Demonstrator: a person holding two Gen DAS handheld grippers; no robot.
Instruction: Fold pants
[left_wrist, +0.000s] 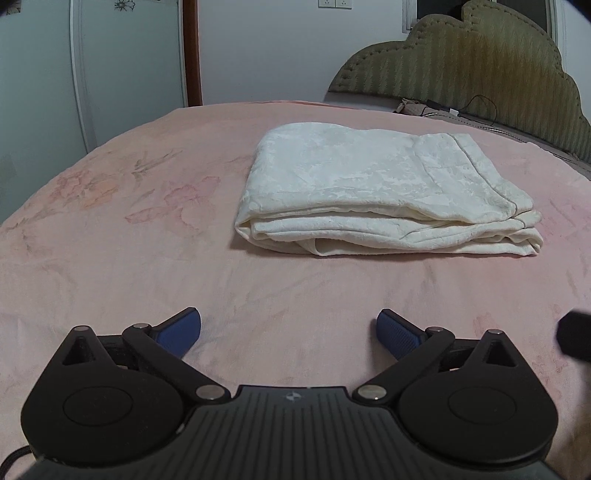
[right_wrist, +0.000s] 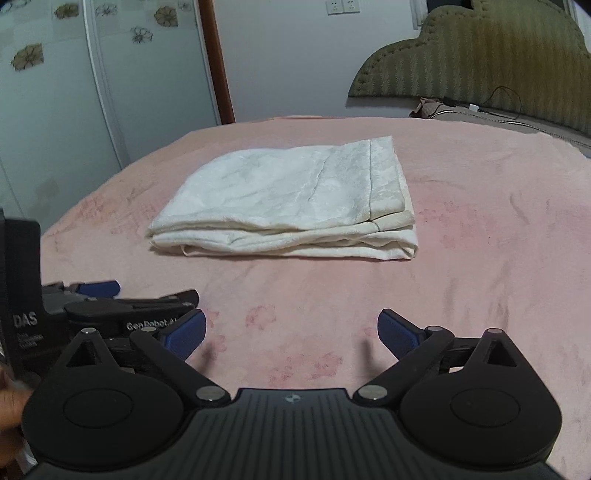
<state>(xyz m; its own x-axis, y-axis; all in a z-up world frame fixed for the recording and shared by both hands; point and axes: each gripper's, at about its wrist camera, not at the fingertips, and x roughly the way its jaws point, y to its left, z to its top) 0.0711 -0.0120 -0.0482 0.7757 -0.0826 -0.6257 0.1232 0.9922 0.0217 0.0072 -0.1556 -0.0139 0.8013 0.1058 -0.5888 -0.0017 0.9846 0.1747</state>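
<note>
The cream-white pants (left_wrist: 384, 192) lie folded into a flat rectangular stack on the pink bedspread (left_wrist: 147, 229). They also show in the right wrist view (right_wrist: 288, 203), left of centre. My left gripper (left_wrist: 289, 330) is open and empty, low over the bedspread, well short of the pants' near edge. My right gripper (right_wrist: 291, 330) is open and empty too, also short of the pants. The left gripper's body (right_wrist: 92, 306) shows at the left edge of the right wrist view, beside my right gripper.
An olive padded headboard (left_wrist: 480, 62) stands at the back right, with a dark cable (left_wrist: 476, 107) and small items at its foot. A pale wardrobe (right_wrist: 92, 92) and a brown door frame (right_wrist: 218, 62) stand beyond the bed's far left edge.
</note>
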